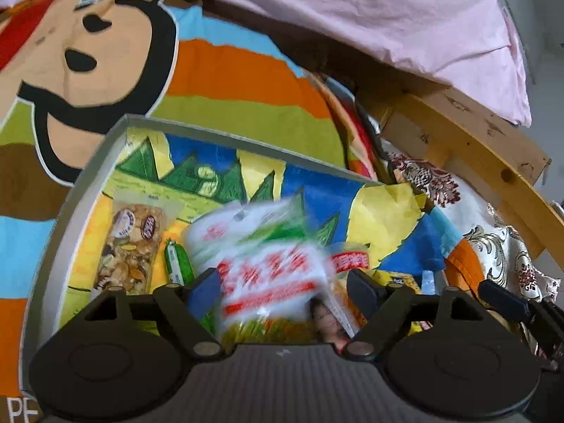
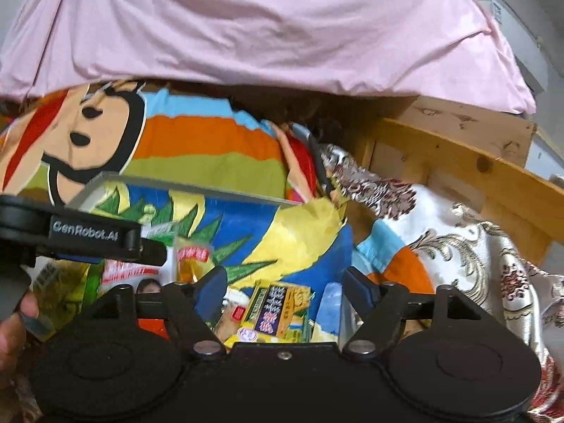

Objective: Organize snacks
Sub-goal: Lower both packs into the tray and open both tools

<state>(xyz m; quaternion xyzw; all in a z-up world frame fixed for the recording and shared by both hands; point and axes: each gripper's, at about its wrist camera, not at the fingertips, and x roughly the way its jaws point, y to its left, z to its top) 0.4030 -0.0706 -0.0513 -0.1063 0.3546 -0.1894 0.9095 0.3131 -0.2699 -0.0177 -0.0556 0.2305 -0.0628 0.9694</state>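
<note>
A grey shallow box point(image 1: 246, 142) lined with bright paper lies on a cartoon blanket. In it I see a nut bar packet point(image 1: 128, 246) and a small green sausage point(image 1: 178, 261) at the left. A white, red and green snack bag point(image 1: 261, 261), blurred, sits between the wide-apart fingers of my left gripper point(image 1: 283, 292); the pads do not press on it. My right gripper point(image 2: 285, 290) stands open over a yellow packet with a dark label point(image 2: 278, 310). A clear yellow snack packet point(image 2: 192, 257) lies beyond its left finger. The left gripper's body point(image 2: 88, 236) crosses the left of the right wrist view.
A pink sheet point(image 2: 264, 24) hangs over the back. A wooden bed frame point(image 1: 469, 141) runs along the right, with patterned brocade cloth point(image 2: 469, 246) below it. The striped cartoon blanket point(image 1: 229, 81) surrounds the box. A person's hand point(image 2: 14, 324) shows at lower left.
</note>
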